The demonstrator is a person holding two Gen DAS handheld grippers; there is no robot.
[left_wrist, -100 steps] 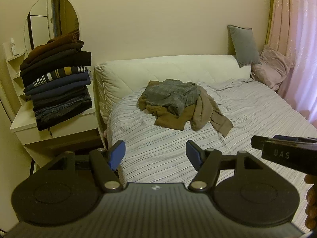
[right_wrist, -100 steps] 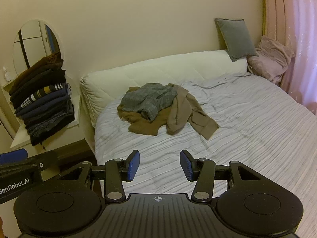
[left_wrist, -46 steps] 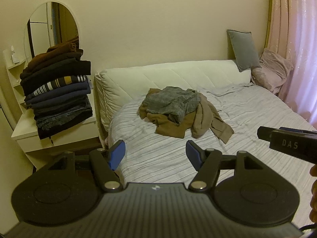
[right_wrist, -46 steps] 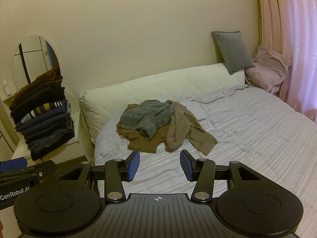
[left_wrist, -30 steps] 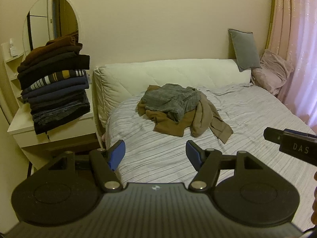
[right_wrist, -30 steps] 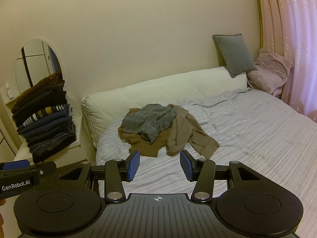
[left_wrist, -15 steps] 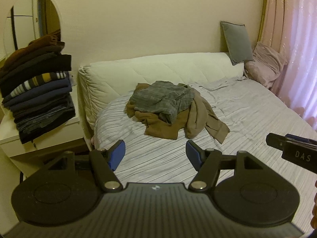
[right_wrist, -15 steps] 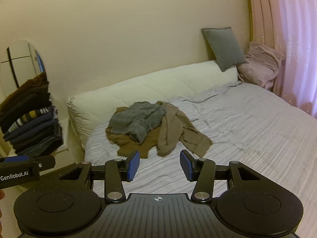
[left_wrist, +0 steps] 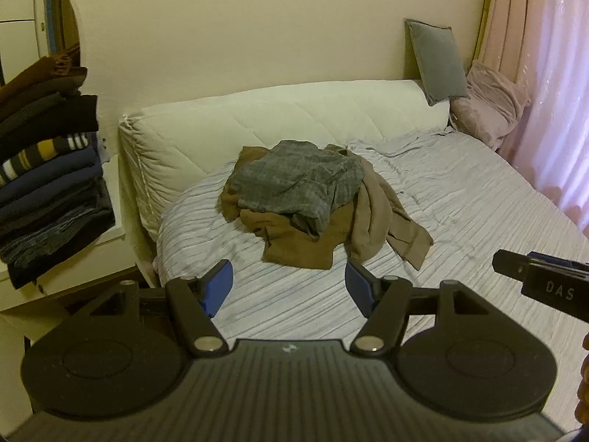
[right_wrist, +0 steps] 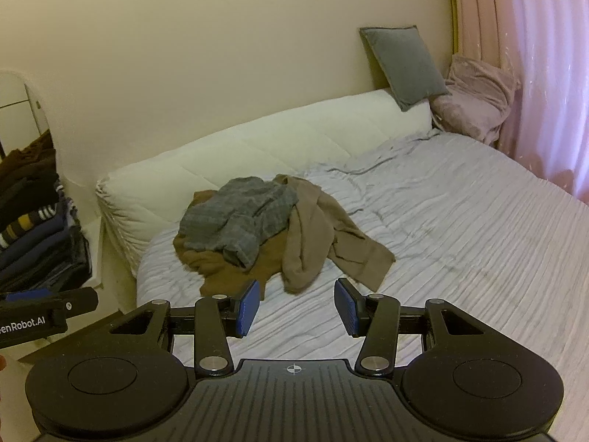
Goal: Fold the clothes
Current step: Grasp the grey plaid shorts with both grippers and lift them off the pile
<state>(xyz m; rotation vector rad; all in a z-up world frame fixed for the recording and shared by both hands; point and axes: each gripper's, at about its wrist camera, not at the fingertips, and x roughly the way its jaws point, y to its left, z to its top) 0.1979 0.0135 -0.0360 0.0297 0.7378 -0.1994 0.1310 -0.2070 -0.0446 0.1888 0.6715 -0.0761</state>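
Both grippers, left gripper and right gripper, have neared the clothes pile, fingers apart.

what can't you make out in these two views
- Brown garment: mostly covered by the grey garment in both views, so its type and shape are unclear.
- Folded stack: cut off by the left edge in both views; its full width and count are hidden.
- Right gripper: in the left wrist view only its tip enters at the right edge.
- Mirror: cropped, its reflection too small to read.
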